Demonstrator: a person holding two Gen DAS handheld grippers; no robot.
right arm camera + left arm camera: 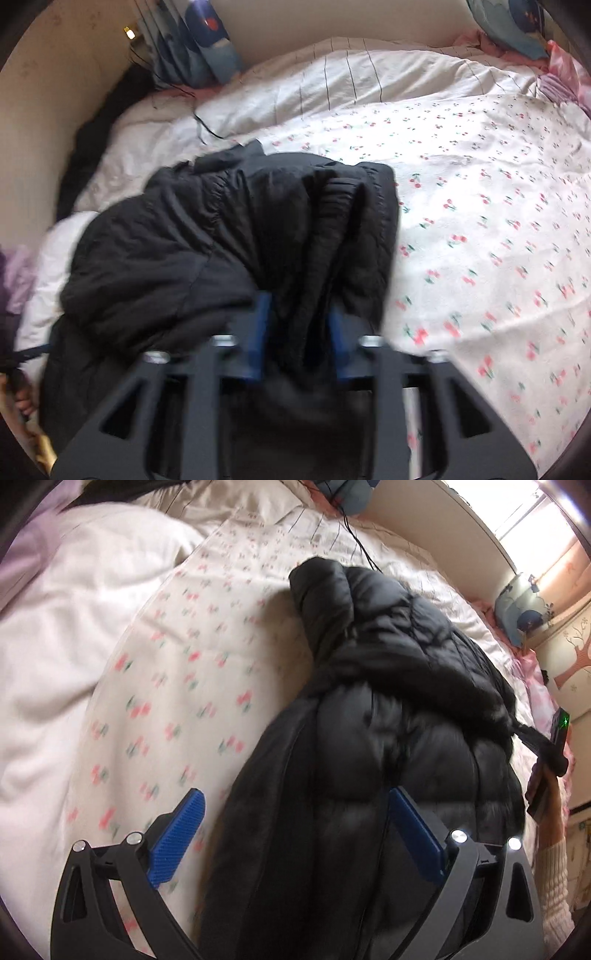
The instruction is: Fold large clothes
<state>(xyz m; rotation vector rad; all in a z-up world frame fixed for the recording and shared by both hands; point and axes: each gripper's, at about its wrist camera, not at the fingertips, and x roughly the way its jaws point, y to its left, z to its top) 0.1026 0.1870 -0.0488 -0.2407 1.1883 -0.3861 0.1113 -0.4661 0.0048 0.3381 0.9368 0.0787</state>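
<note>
The left hand-held gripper (295, 834) stood wide apart over the black jacket (388, 701); the right hand-held gripper (300, 332) pinched a jacket fold at lower centre

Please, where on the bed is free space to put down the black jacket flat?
The cherry-print sheet is bare on the side of the black puffer jacket away from the wall, up to the striped cover. Toward the wall it is crowded: rumpled white duvet, black cable, pillows.
</note>
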